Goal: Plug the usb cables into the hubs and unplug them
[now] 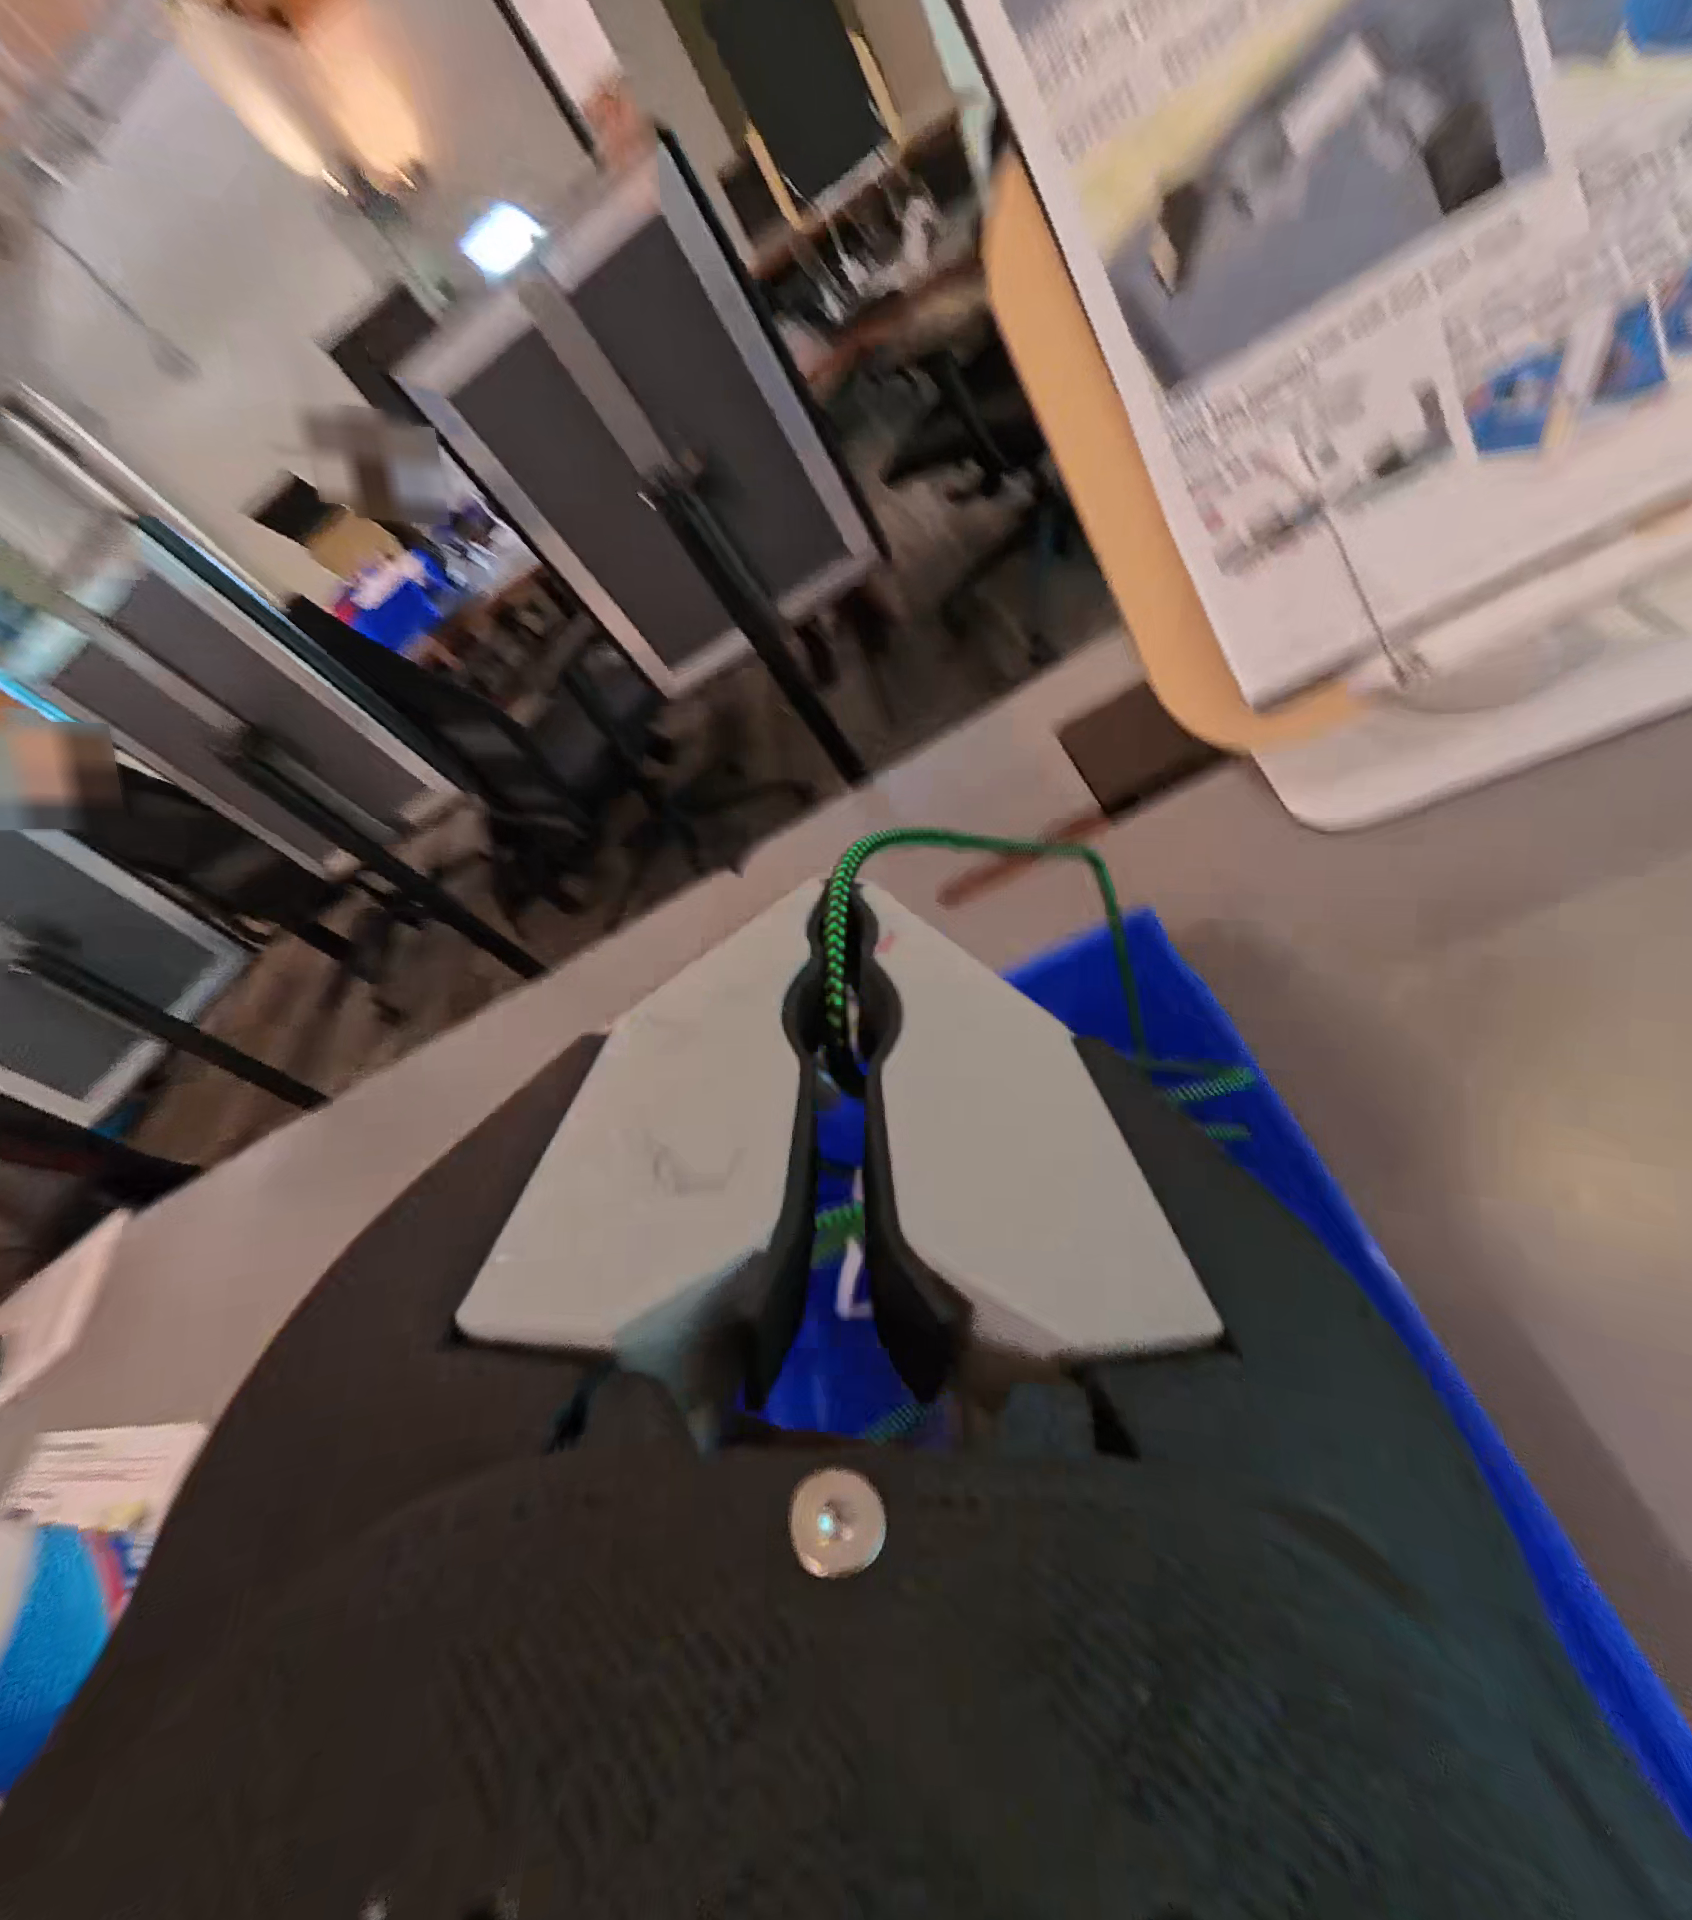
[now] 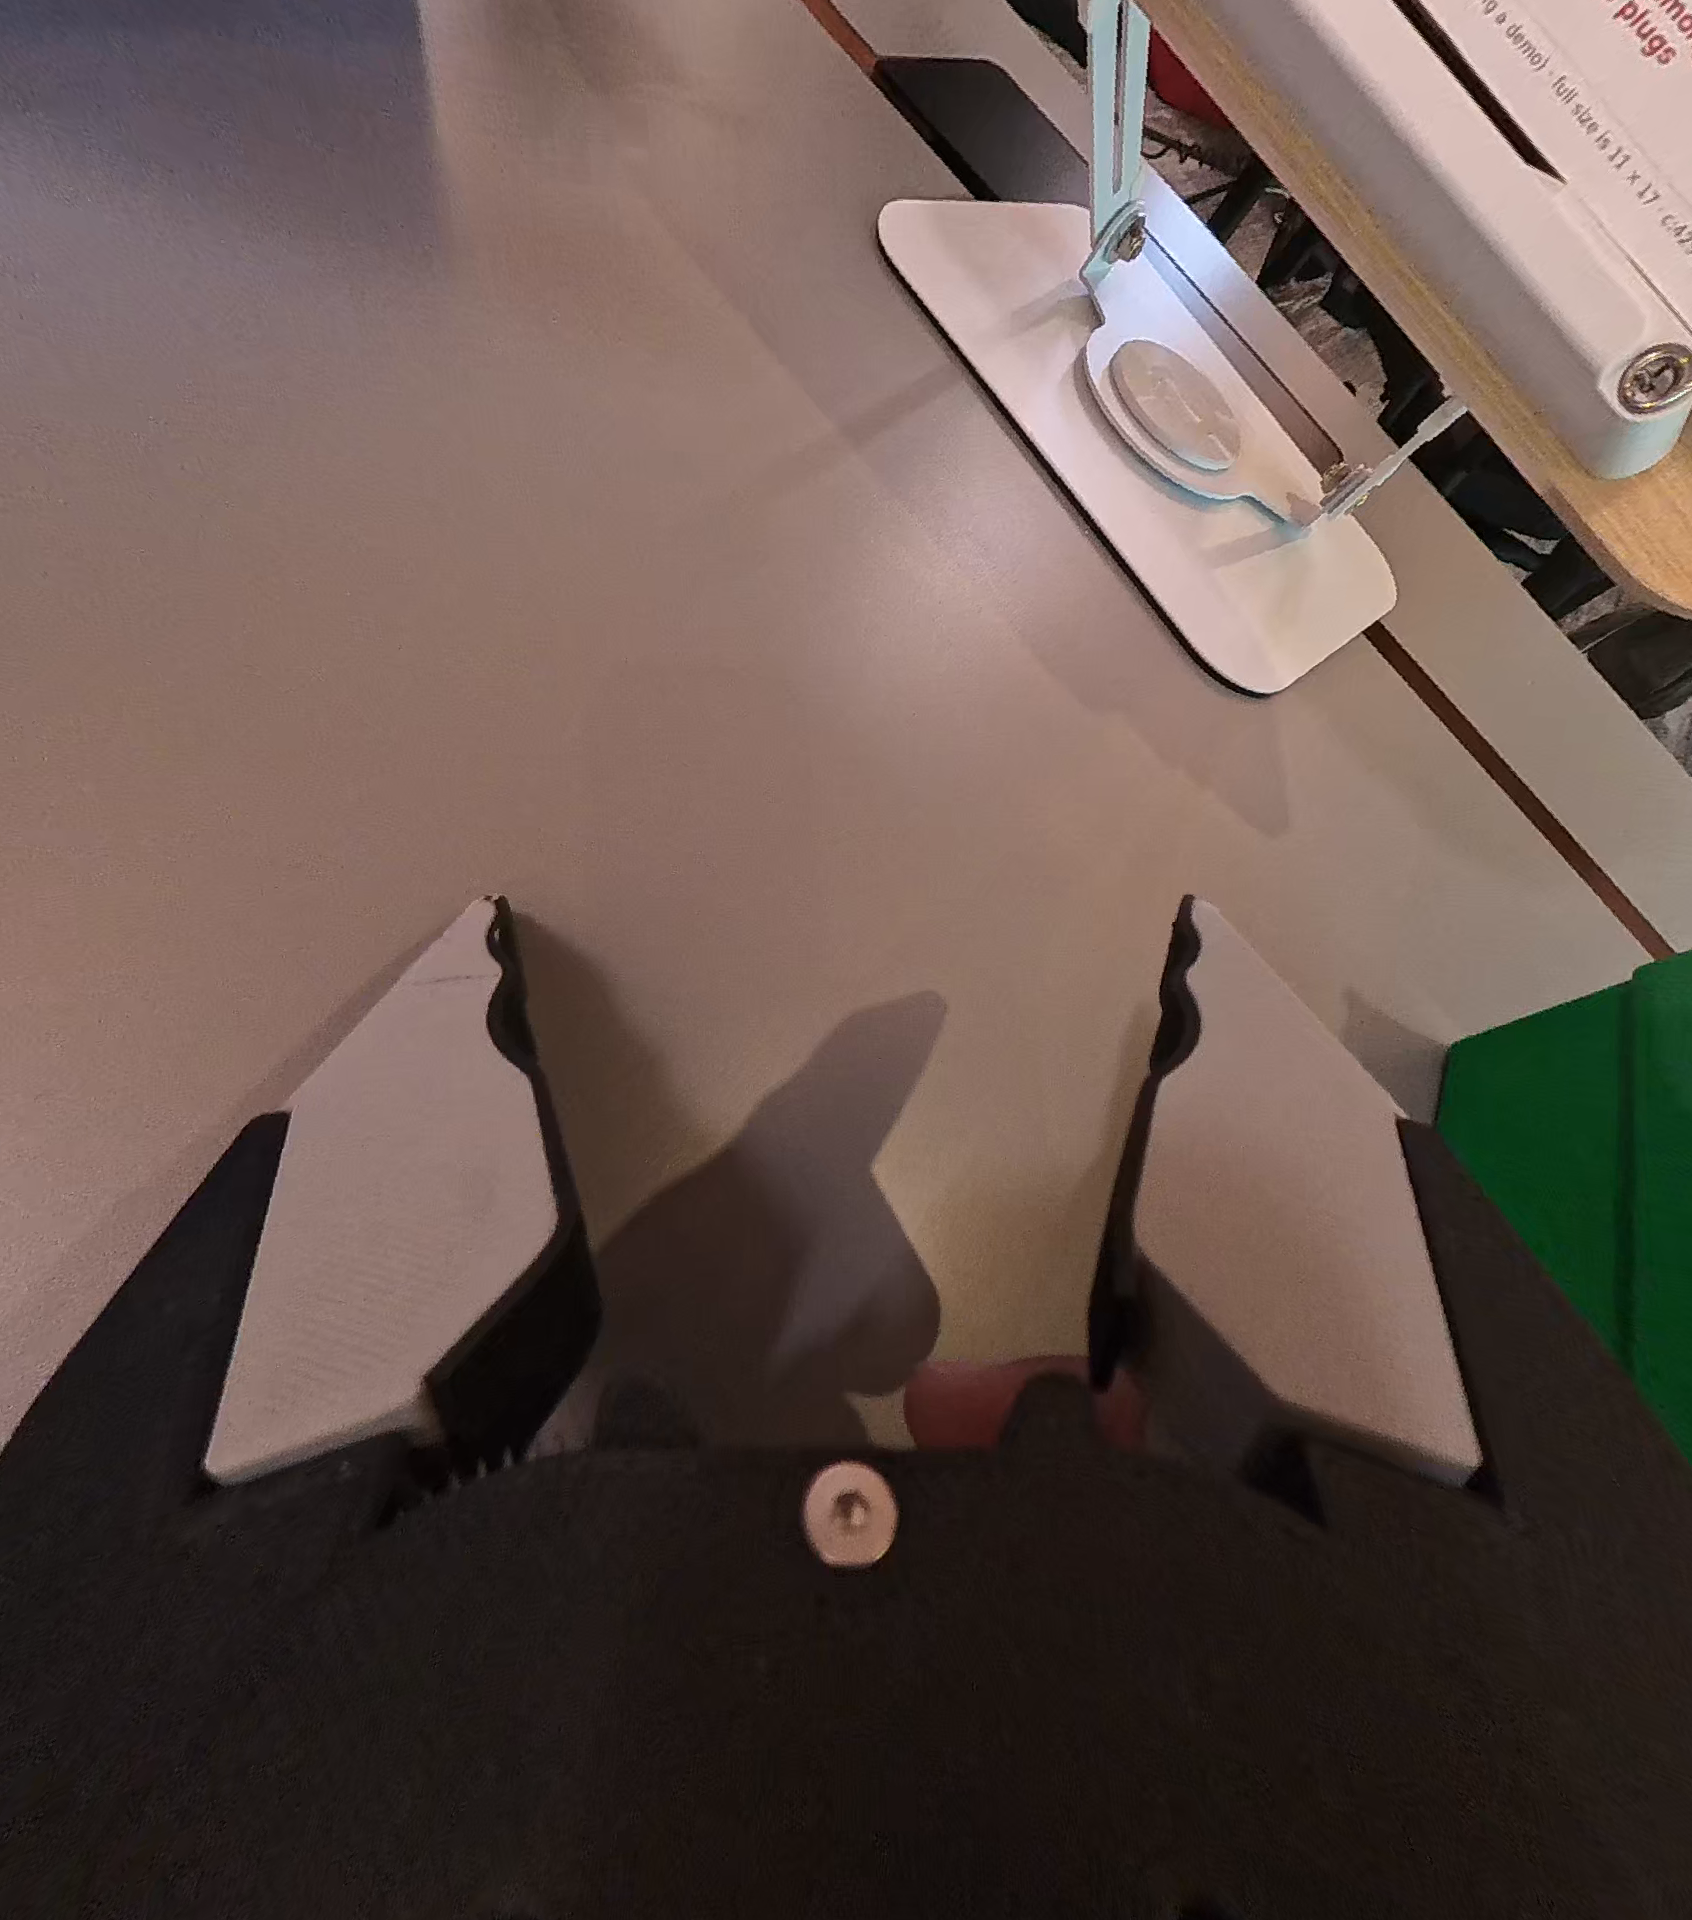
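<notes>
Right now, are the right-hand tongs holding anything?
No, the right tongs stand wide open above the bare grey table, with nothing between their two fingers.

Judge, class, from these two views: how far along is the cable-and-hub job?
Done: nothing shows as plugged; no hub is visible in either view. In hand: the left claw is shut on a green braided cable, lifted above a blue bin. The right claw is open and empty over the bare table, beside a green bin. Left: plugging and unplugging, as far as can be seen.
</notes>
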A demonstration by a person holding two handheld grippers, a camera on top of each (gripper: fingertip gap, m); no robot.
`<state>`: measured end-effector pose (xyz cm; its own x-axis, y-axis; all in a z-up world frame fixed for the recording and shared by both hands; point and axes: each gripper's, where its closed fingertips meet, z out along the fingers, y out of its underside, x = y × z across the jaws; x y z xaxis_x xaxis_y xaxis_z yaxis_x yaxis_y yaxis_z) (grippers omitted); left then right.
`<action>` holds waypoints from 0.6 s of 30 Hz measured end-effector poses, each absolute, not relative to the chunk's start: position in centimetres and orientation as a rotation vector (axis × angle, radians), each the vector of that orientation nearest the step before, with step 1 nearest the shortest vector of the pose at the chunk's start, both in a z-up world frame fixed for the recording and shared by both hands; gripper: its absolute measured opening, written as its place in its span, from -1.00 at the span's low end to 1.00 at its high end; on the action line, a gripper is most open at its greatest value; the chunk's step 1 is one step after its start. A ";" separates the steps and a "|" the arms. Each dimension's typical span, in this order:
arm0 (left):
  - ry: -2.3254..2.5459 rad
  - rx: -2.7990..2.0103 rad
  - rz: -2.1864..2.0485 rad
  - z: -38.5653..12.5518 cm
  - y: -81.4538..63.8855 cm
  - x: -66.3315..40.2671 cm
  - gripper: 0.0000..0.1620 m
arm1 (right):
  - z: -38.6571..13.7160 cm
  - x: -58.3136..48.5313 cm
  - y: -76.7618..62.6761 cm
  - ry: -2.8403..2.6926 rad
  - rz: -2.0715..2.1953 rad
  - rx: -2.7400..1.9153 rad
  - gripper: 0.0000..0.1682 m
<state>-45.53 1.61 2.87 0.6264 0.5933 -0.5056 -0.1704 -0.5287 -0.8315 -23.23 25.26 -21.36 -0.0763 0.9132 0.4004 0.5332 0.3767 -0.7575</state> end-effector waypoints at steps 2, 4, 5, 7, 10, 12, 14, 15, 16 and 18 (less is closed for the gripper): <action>-0.345 -1.842 1.022 6.8 1.6 -45.9 -1.00 | -21.2 -23.3 25.4 -1.732 0.537 -1.278 0.41; -0.358 -1.810 1.040 9.9 1.6 -46.4 -1.00 | -21.1 -23.4 25.5 -1.720 0.541 -1.279 0.41; -0.361 -1.794 1.071 11.3 1.5 -46.7 -1.00 | -21.0 -23.4 25.6 -1.713 0.543 -1.277 0.41; -0.356 -1.764 1.107 13.8 1.5 -46.7 -1.00 | -20.8 -23.4 25.6 -1.703 0.545 -1.268 0.40; -0.338 -1.743 1.070 16.4 2.1 -45.3 -1.00 | -20.3 -23.6 25.2 -1.694 0.569 -1.235 0.38; -0.309 -1.738 1.069 17.6 2.7 -44.1 -1.00 | -19.8 -23.8 24.4 -1.689 0.626 -1.215 0.36; -0.259 -1.732 1.085 18.6 3.5 -42.5 -1.00 | -19.3 -24.1 22.9 -1.694 0.723 -1.195 0.29; -0.231 -1.717 1.098 19.3 3.9 -41.5 -1.00 | -18.9 -24.3 21.8 -1.699 0.799 -1.189 0.26; -0.202 -1.696 1.103 20.0 4.4 -40.3 -1.00 | -18.4 -24.4 20.5 -1.699 0.900 -1.192 0.26; -0.146 -1.659 1.083 21.1 5.7 -37.5 -1.00 | -17.2 -24.7 17.2 -1.705 1.132 -1.191 0.30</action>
<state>-37.50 5.72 21.14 0.5753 0.5847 -0.5720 -0.4125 -0.3965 -0.8201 -24.68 17.17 -17.19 -0.2815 0.9552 0.0910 0.2868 0.1742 -0.9420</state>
